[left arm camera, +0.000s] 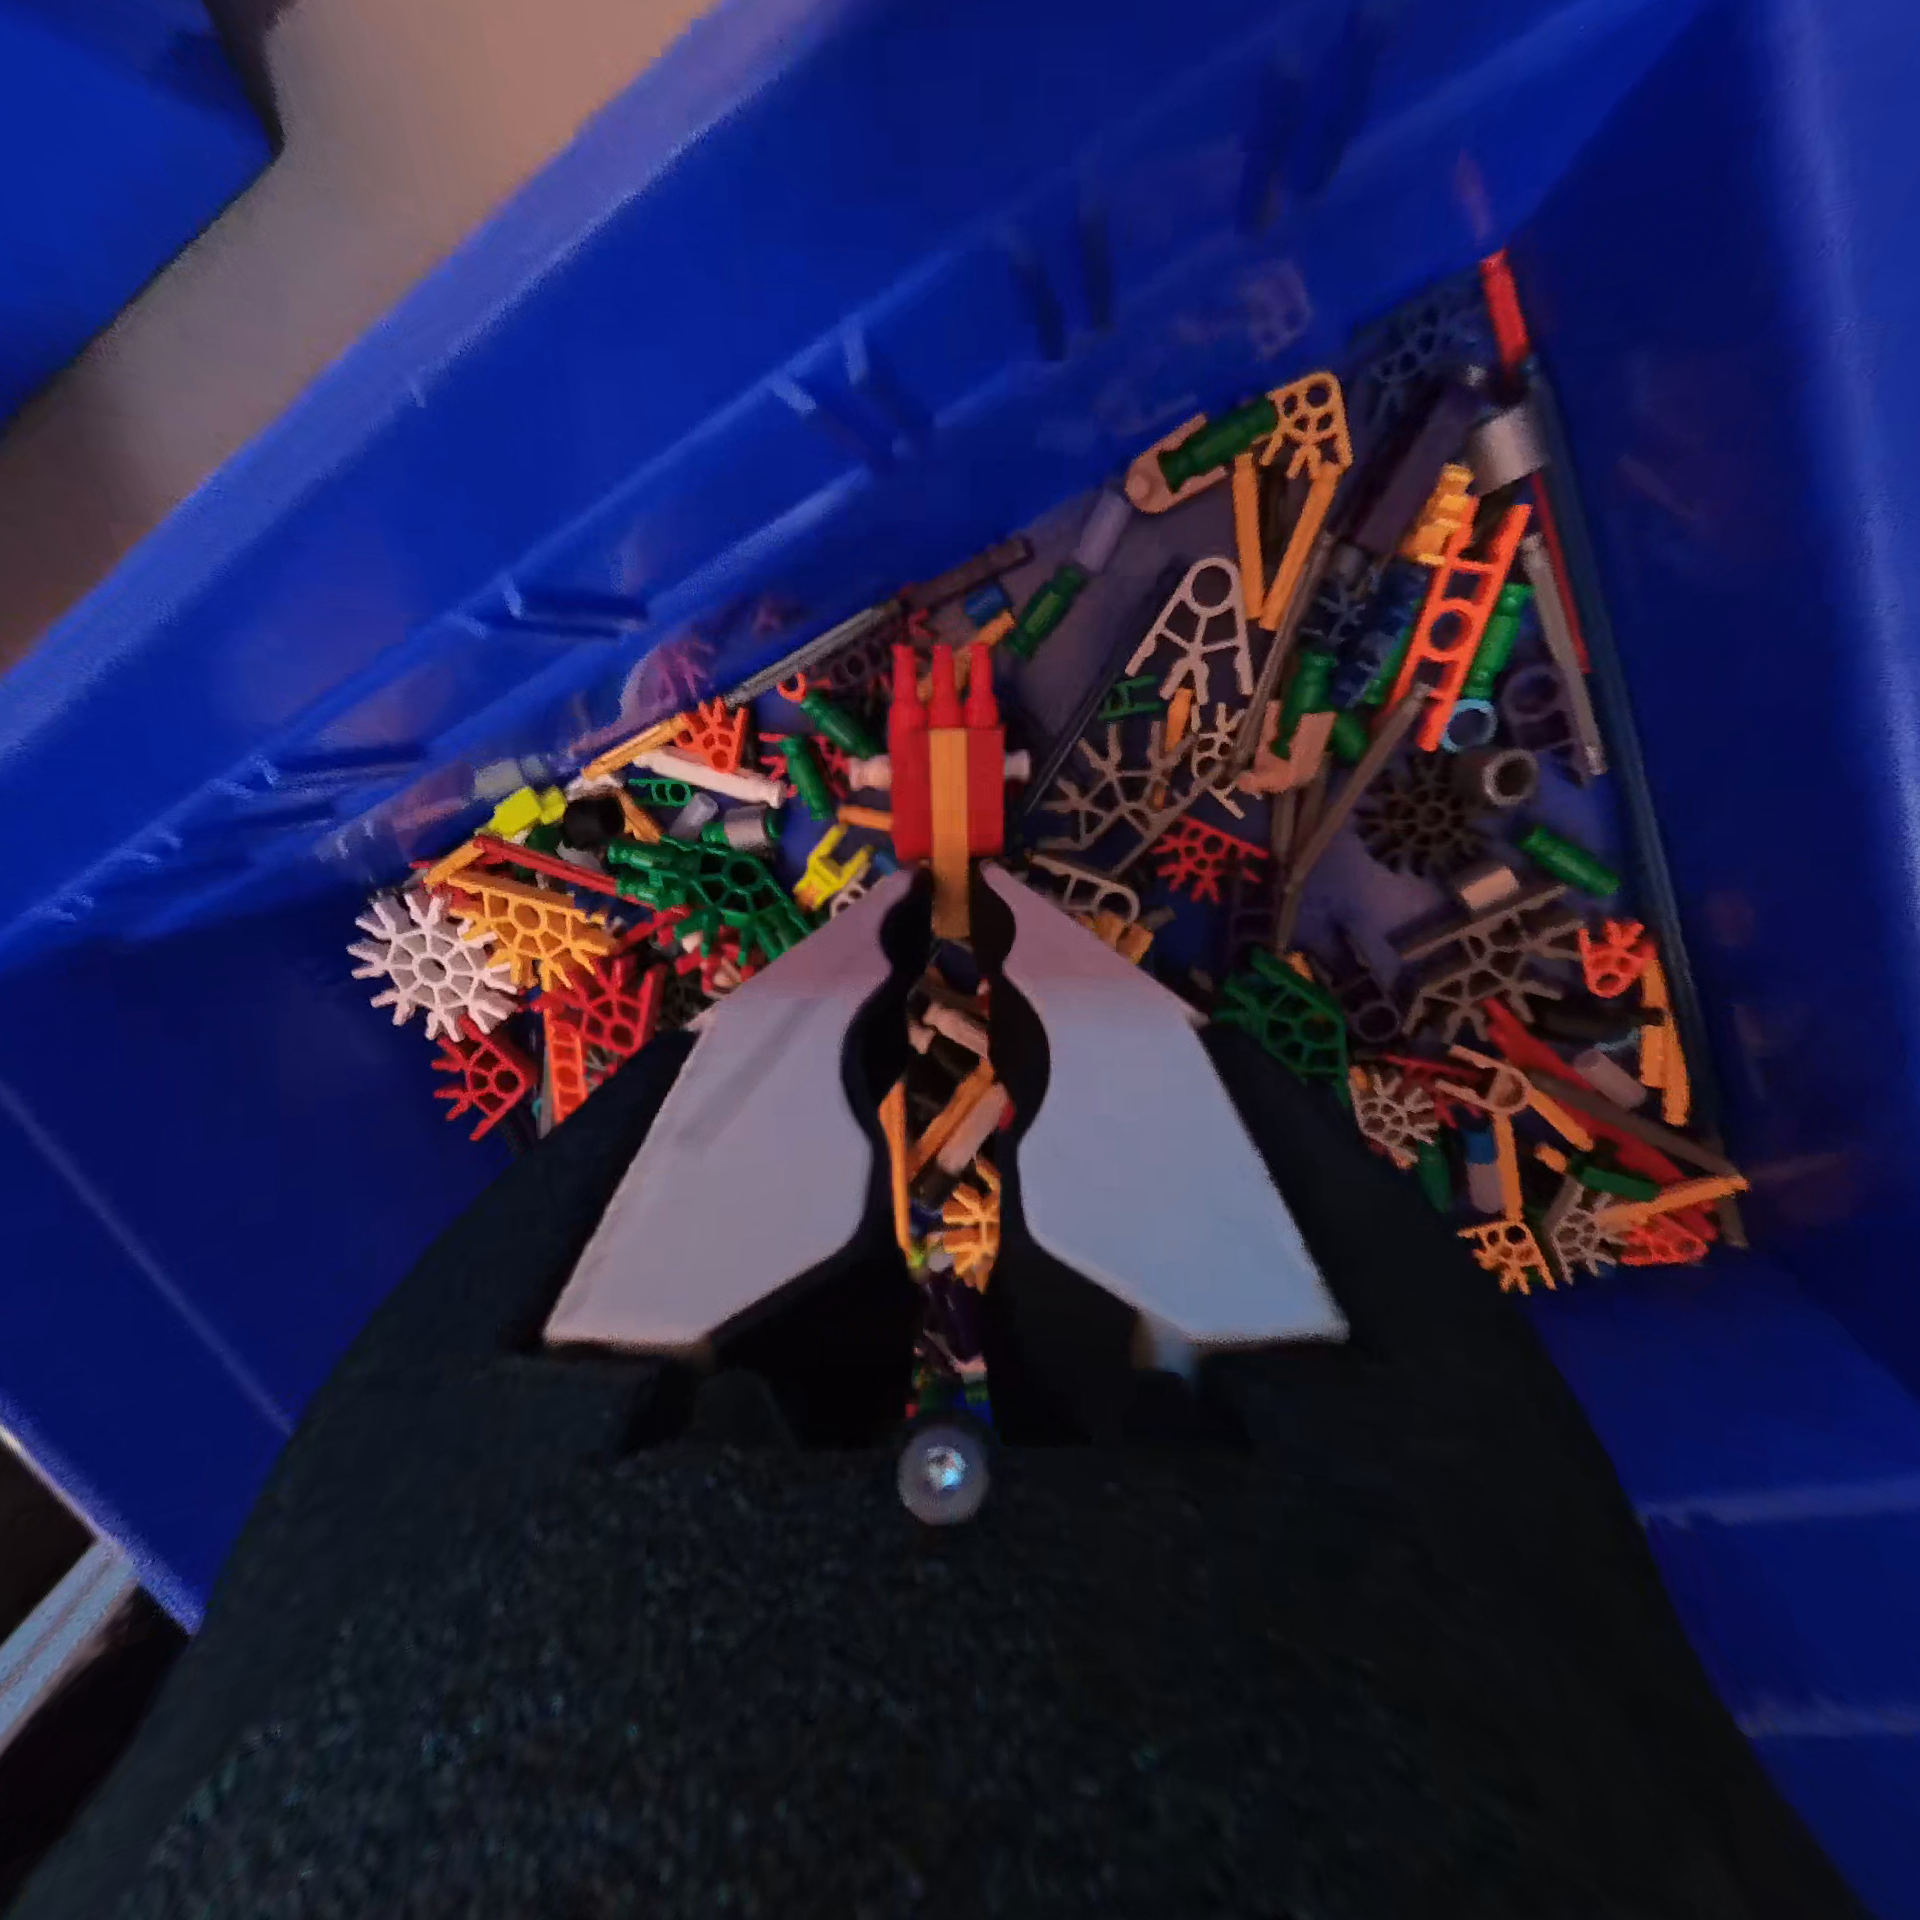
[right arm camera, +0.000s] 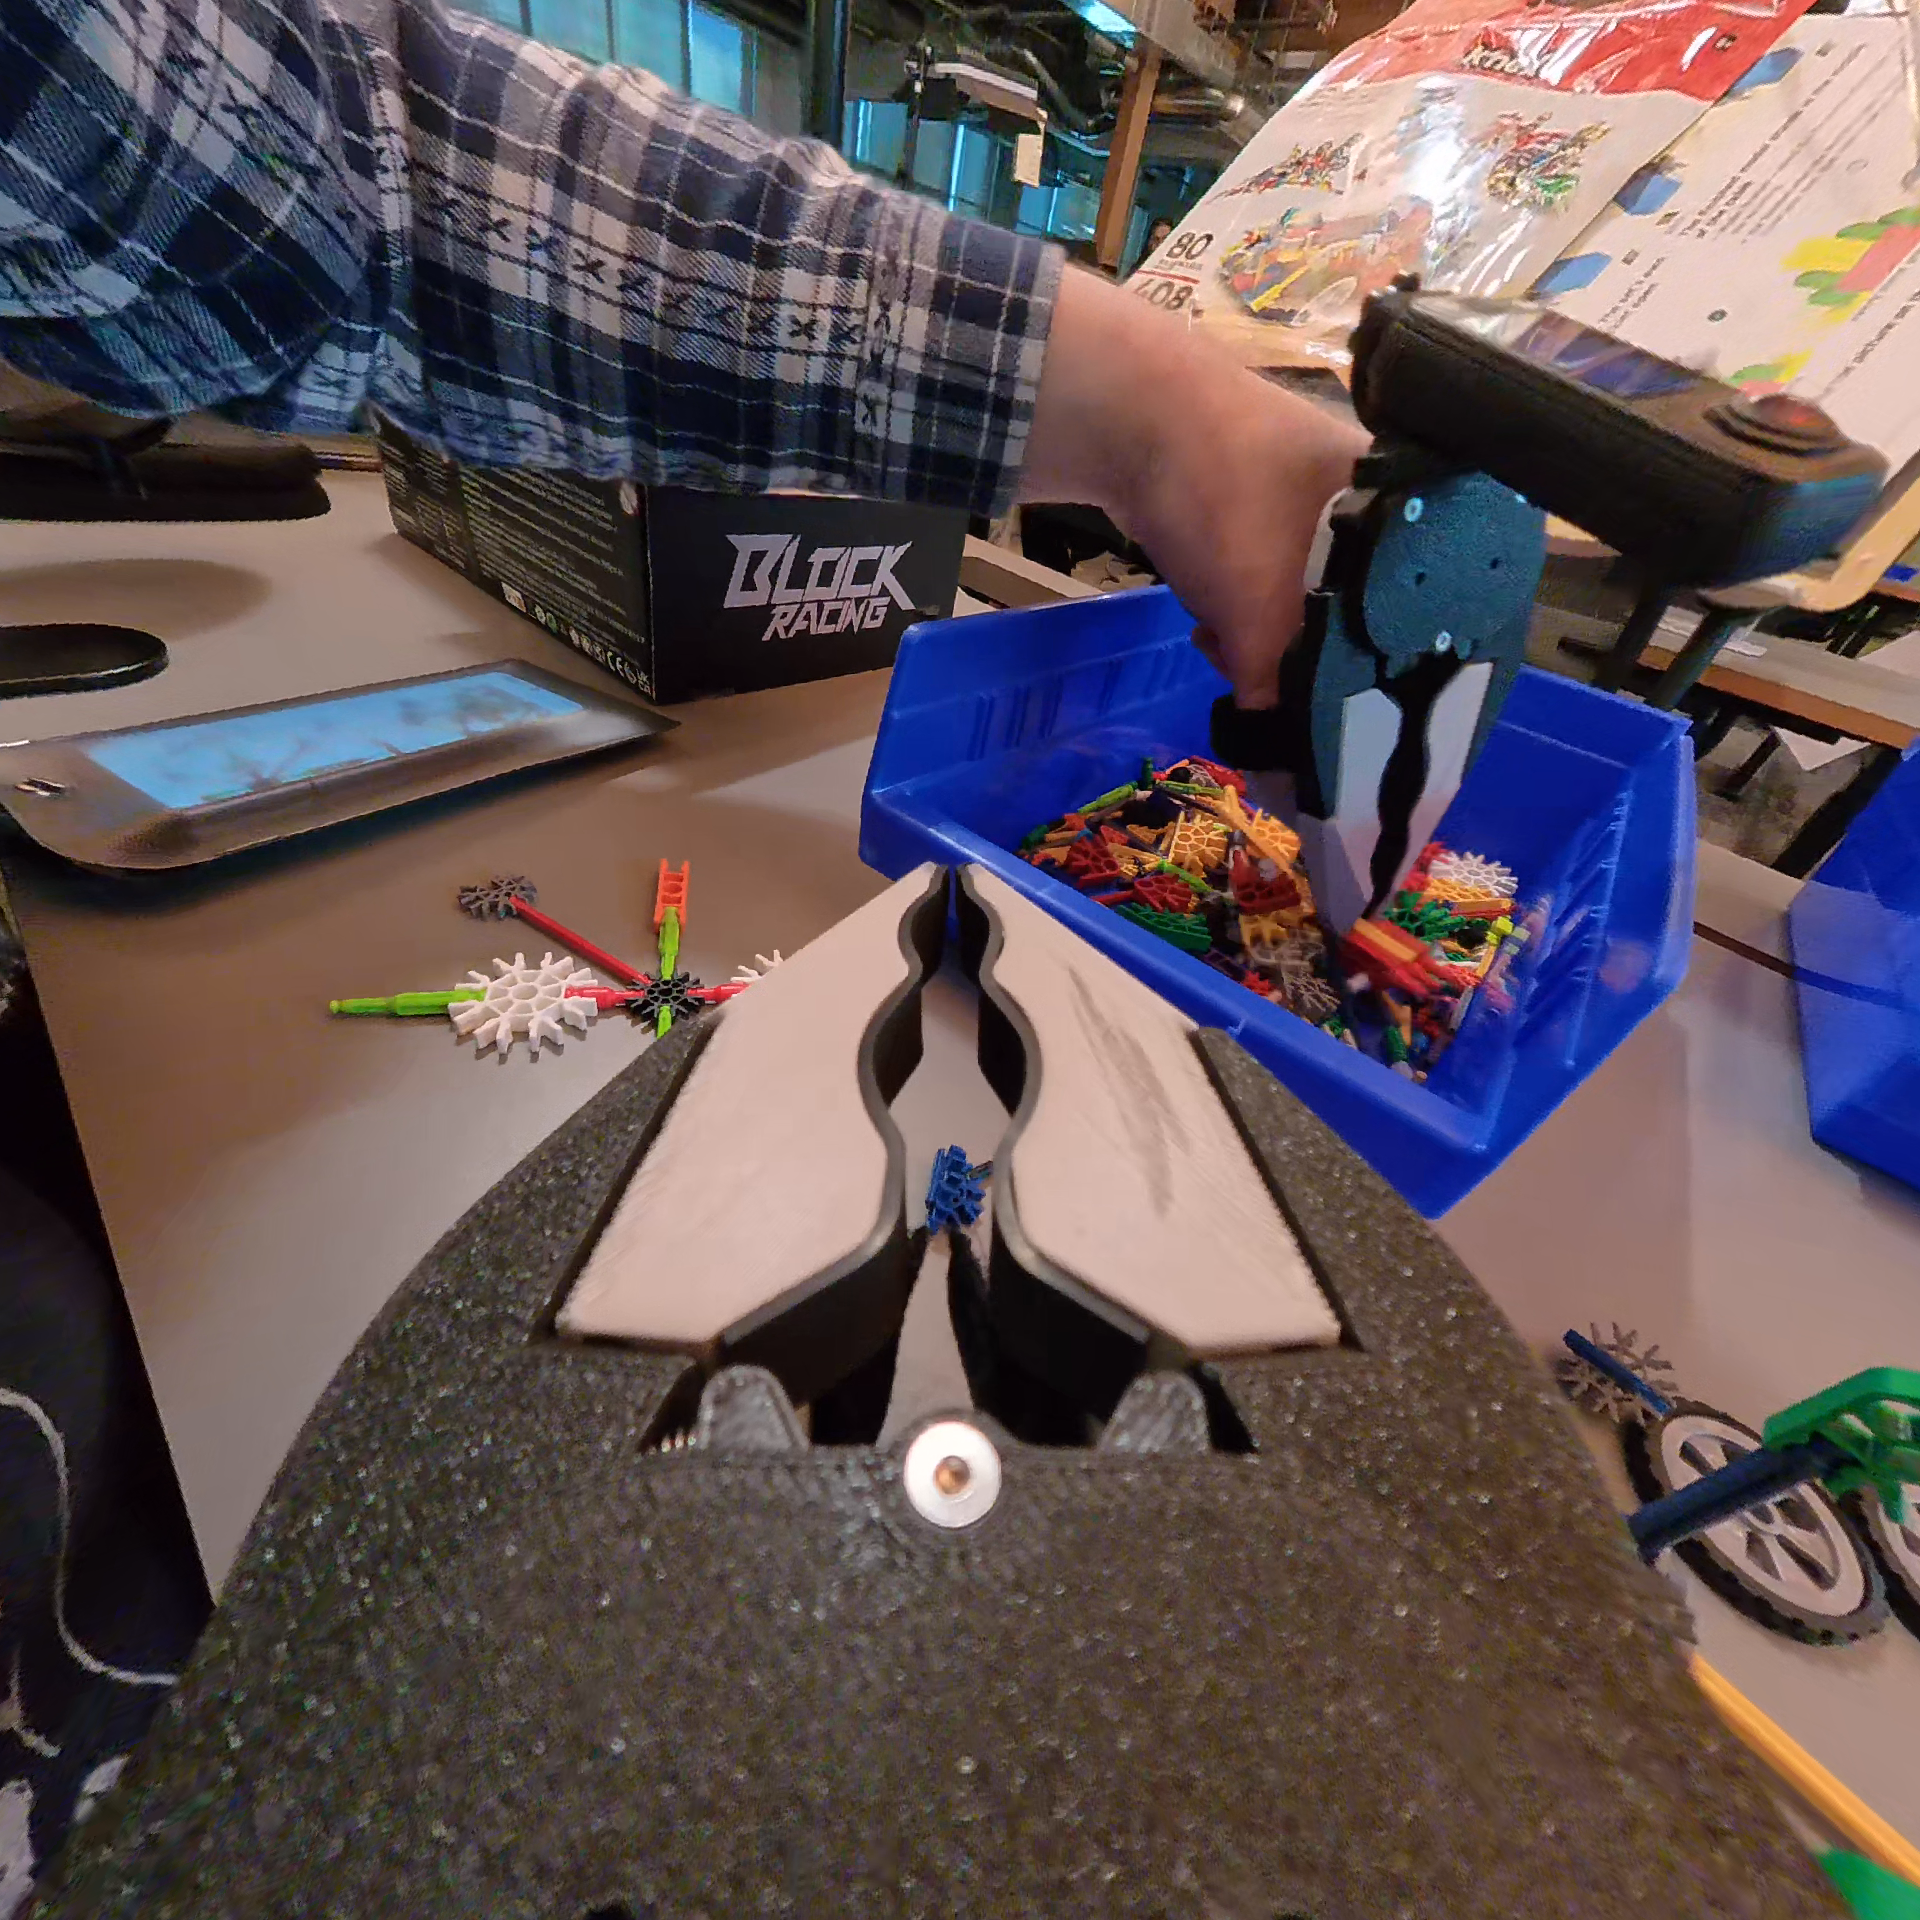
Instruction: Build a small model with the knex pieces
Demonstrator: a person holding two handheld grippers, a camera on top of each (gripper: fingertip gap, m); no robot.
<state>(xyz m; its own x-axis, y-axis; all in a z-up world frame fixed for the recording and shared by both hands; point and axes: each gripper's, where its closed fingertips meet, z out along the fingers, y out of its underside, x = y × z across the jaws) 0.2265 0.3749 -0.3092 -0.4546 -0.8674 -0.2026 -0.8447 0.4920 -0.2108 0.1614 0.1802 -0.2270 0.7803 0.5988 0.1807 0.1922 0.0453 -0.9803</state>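
My left gripper (left arm camera: 945,883) is down inside a blue bin (left arm camera: 727,416) of mixed coloured construction-toy rods and connectors (left arm camera: 1455,831). It is shut on a red-and-yellow bundle of short rods (left arm camera: 945,769), held just above the pile. In the right wrist view the left gripper (right arm camera: 1361,914) stands tips-down in the blue bin (right arm camera: 1039,644), held by a hand in a plaid sleeve (right arm camera: 623,260). My right gripper (right arm camera: 951,883) hovers over the table left of the bin. Its jaws are nearly closed, with a small blue connector (right arm camera: 954,1190) wedged between the fingers farther back.
A flat assembly with a white snowflake connector (right arm camera: 525,1003), rods and a black hub lies on the grey table (right arm camera: 312,1195). A black box (right arm camera: 675,582) and a tablet (right arm camera: 312,748) sit behind. A wheeled model (right arm camera: 1766,1527) and a second blue bin (right arm camera: 1870,987) are at right. My right fingertips sit around 20 centimetres from my left ones.
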